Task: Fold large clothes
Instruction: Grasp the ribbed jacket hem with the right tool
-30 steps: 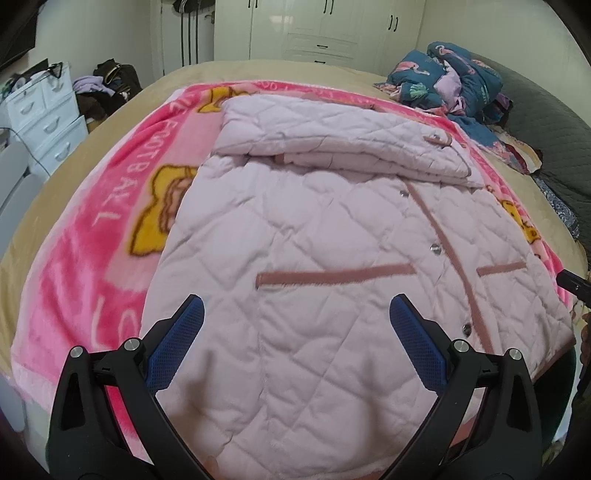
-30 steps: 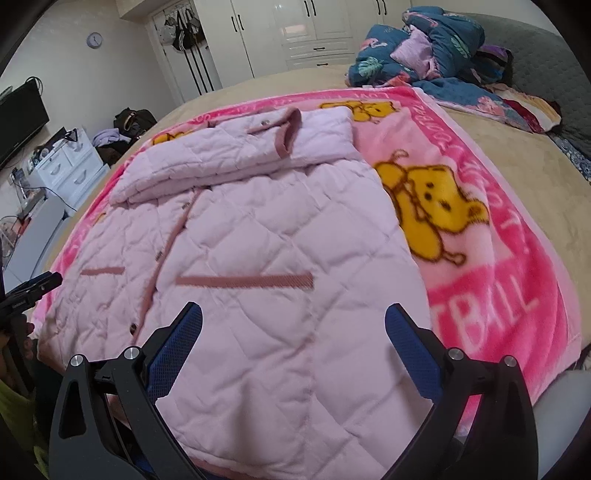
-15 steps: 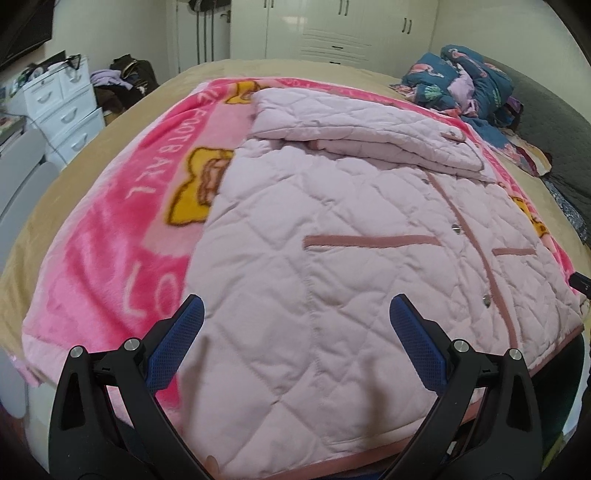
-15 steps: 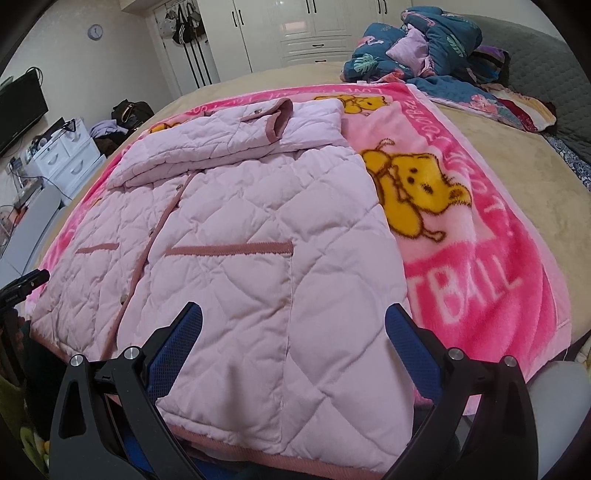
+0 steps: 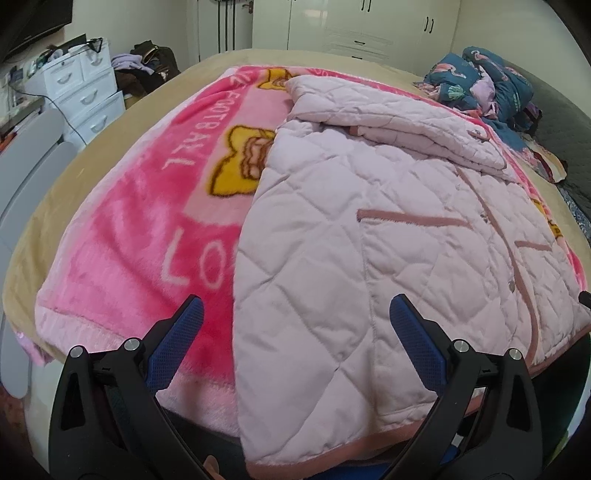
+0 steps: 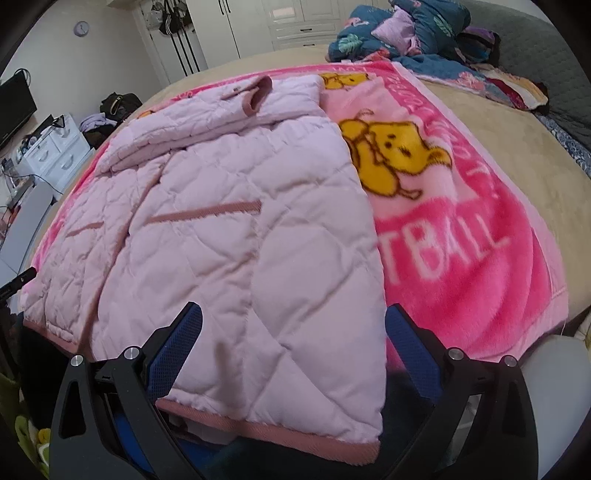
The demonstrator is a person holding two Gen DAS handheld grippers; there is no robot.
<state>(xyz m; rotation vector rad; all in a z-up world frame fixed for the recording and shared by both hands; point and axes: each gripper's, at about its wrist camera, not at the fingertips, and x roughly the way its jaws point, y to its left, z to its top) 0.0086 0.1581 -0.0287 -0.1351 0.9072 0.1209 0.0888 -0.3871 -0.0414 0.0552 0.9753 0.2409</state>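
Both spread tongs, the left gripper point(image 5: 295, 343) and right gripper point(image 6: 293, 341), have drawn back to the jacket point(image 5: 388, 229) hem at lower frame, ready to grip its corners for the upward fold.

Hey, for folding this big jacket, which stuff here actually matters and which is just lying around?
For the job:
pink quilted jacket
left gripper, open
right gripper, open

Lying about:
pink cartoon blanket under the jacket
heap of blue patterned clothes
white drawer unit
wall clock
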